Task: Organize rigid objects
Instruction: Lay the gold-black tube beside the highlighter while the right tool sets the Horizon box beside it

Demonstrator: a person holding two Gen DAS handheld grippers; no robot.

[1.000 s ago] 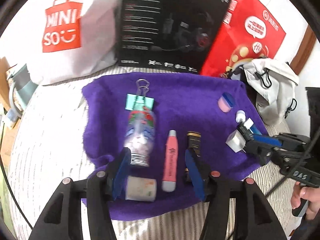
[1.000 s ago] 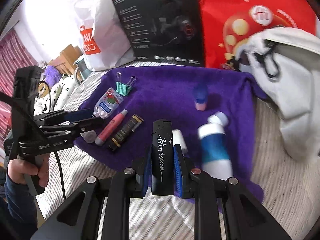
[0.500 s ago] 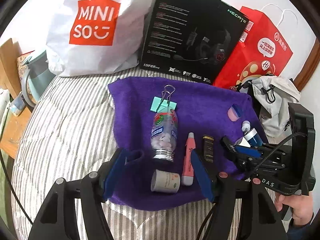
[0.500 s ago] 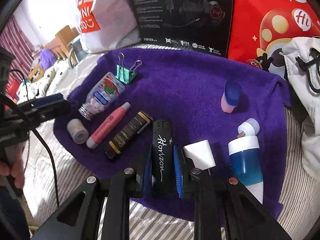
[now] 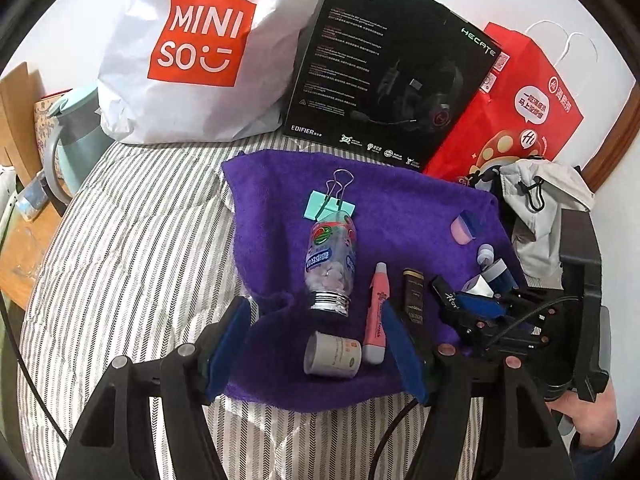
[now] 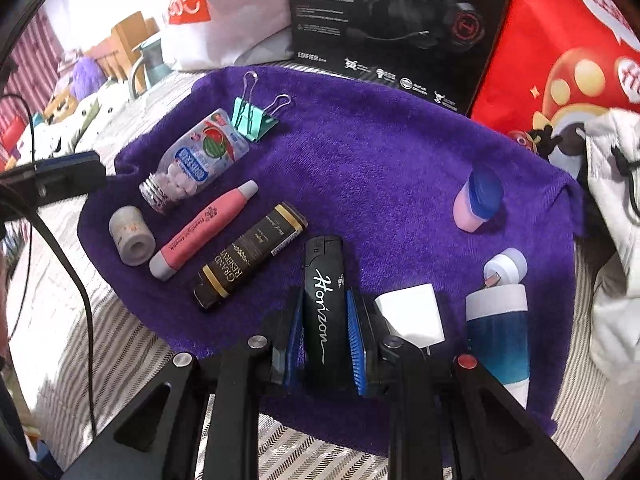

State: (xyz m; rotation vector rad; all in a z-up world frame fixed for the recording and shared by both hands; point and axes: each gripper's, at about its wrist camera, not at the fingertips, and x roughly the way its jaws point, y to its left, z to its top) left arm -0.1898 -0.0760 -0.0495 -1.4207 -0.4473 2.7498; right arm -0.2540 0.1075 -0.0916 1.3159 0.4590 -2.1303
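The right gripper (image 6: 324, 332) is clamped narrowly on a glossy black plastic lighter with white script lettering (image 6: 325, 300), its blue pads pressing the lighter's long sides. The lighter's long axis runs straight out along the fingers, its darker cap end pointing away from the gripper toward the middle of the rumpled purple terry towel (image 6: 380, 152) that spreads beneath and ahead of it.

The left gripper (image 5: 316, 352) stands wide with nothing between its pads, hovering over the towel's near edge.

Ahead and to the left of the held lighter lies a row of longish things: a clear plastic bottle of white pellets (image 6: 200, 160), a pink tapered pen-shaped tube (image 6: 204, 232) and a black-and-gold rectangular box (image 6: 250, 254), all slanted alike, far ends leaning right. The box is nearest, just beside the lighter's tip.

Judging by that row, the coming move likely turns on laying the lighter just right of the box, which would need its axis swung to match that slant. The right hand, already holding it, is the nearer one.

To the gripper's right sit a white wedge-shaped block (image 6: 412, 316) and a blue-and-white tube (image 6: 498, 328).
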